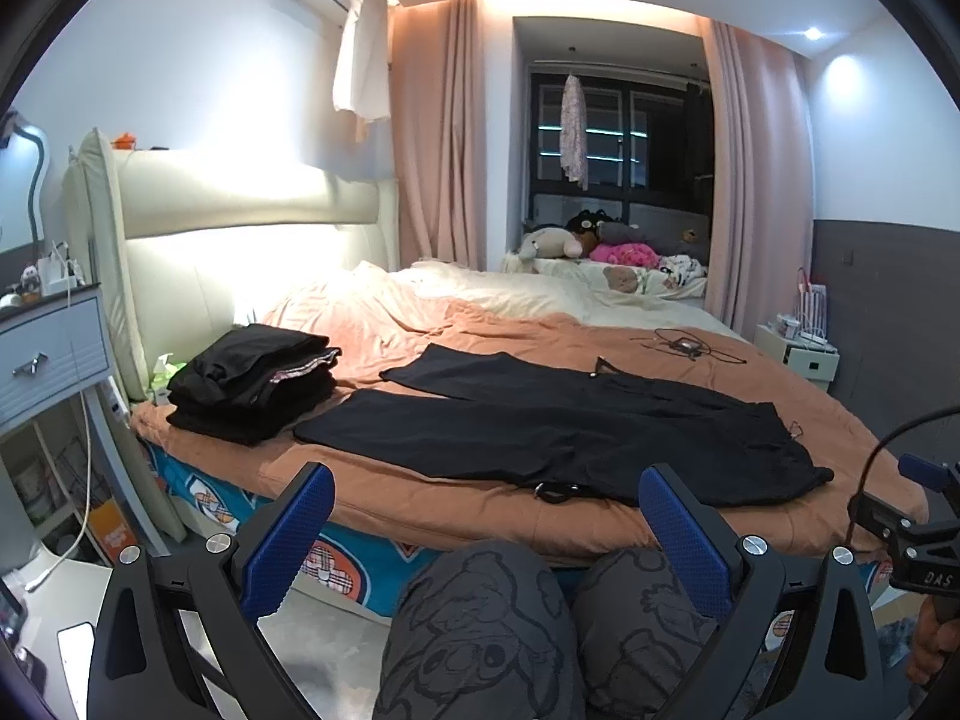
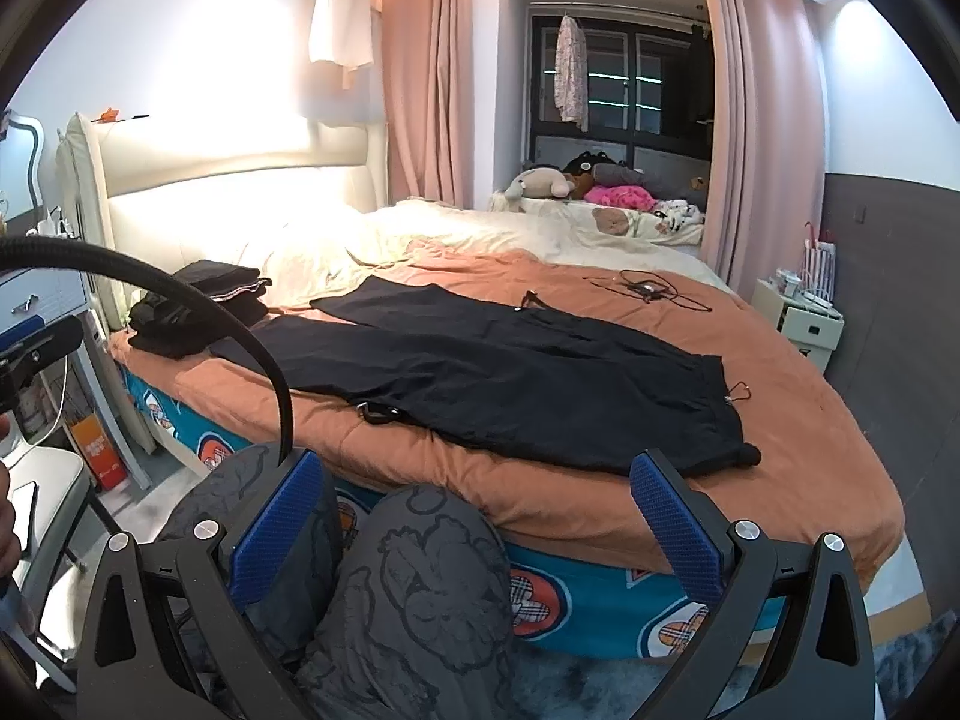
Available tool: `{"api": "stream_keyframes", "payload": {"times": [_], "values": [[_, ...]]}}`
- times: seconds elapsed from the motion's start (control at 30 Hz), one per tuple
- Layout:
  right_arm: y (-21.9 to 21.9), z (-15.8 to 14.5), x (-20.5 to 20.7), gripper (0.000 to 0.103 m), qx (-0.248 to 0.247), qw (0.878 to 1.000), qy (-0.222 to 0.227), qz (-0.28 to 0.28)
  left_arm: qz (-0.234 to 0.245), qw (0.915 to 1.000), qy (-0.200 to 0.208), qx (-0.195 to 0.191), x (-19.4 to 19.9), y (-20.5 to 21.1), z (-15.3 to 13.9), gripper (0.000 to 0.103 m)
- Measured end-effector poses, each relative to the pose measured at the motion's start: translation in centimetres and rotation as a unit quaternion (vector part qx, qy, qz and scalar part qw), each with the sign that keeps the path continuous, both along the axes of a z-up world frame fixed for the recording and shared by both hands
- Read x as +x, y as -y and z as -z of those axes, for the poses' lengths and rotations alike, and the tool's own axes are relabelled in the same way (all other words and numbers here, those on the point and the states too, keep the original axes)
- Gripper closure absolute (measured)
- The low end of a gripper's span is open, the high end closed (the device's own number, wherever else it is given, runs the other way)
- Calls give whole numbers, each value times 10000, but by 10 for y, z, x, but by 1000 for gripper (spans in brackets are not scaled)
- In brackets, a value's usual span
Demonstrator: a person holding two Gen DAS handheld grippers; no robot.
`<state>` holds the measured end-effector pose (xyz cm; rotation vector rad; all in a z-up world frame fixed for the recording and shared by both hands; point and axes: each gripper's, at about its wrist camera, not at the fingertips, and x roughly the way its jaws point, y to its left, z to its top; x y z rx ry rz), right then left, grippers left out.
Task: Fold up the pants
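Knees [image 1: 480,630] before pants [image 1: 570,426], clothes stack [image 1: 252,384]

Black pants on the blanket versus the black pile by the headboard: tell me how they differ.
The spread pants lie flat in one layer with both legs stretched out; the folded stack is compact and several layers high. The spread pants cover a long stretch of the orange blanket; the folded stack takes up one corner near the headboard. Both are black and rest on the blanket.

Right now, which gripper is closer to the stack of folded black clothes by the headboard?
Left, probably. The left gripper hangs open off the bed's edge, toward the folded stack. The right gripper, also open, sits farther along toward the black pants' waistband.
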<state>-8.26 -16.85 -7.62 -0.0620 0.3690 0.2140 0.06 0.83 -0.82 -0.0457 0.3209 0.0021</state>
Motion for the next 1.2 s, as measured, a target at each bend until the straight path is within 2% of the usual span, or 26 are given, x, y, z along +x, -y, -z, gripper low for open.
{"api": "stream_keyframes", "payload": {"times": [0.23, 0.53, 0.9, 1.2], "values": [[-1, 0, 12, 0, 34, 10000, -25, -67, -48, 9999, -30, -108, 14, -13, 3, 0], [3, 4, 53, 0, 207, 9994, -287, 57, -44, 9998, -128, -129, 40, -28, 10, 0], [5, 5, 106, 0, 333, 9968, -613, 396, -298, 9981, -522, -161, 88, -53, 28, 0], [6, 8, 143, 0, 294, 9935, -865, 678, -625, 9926, -966, -387, 132, -83, 52, 0]]}}
